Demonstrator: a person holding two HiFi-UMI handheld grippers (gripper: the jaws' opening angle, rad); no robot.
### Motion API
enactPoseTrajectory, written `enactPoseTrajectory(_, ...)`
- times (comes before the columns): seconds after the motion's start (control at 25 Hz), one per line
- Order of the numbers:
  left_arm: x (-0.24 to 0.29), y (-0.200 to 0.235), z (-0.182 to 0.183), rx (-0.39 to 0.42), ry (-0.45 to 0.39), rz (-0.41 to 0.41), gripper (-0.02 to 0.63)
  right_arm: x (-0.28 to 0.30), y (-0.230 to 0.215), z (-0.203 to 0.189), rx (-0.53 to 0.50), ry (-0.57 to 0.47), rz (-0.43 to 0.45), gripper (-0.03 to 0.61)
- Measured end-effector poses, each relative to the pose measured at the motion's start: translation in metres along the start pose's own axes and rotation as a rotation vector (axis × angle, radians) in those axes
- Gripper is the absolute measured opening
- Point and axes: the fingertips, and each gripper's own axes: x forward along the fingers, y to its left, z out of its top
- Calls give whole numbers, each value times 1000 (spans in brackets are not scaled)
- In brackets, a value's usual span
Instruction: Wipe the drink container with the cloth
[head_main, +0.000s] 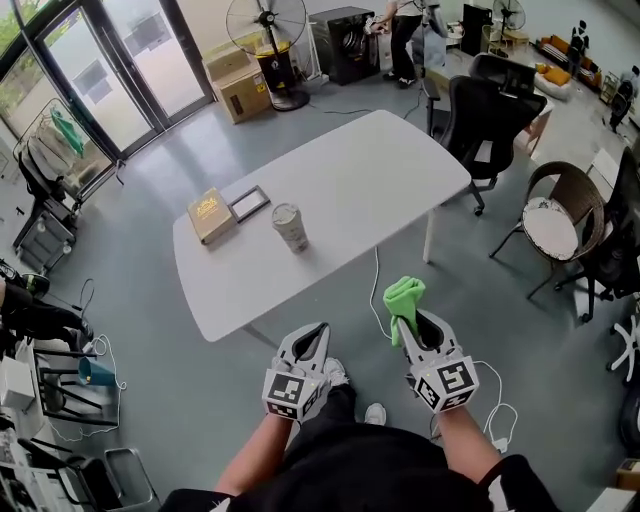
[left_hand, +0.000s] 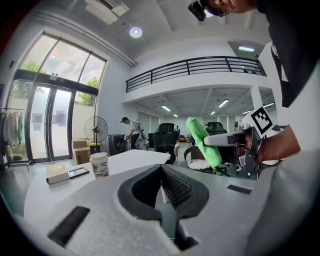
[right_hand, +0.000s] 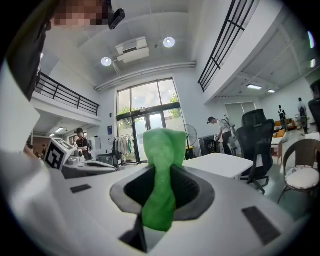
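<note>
Gripping cloth (head_main: 403, 296) in right gripper (head_main: 417, 322), left gripper (head_main: 307, 338) clenched empty — yet to reach or wipe cup (head_main: 290, 227) near table's (head_main: 380, 170) left end.

White table (head_main: 360, 180) on a grey floor, tan book (head_main: 211, 215) lying flat near its left end, dark-rimmed frame (head_main: 249, 203) flat just beside the book, cup (head_main: 290, 227) upright near the frame, apart from both.
</note>
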Motion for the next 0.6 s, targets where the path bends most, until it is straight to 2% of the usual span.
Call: enactPoseTrajectory(0.6,67,147,9,-4,11,27,9,180,7,19,8,28,74,101)
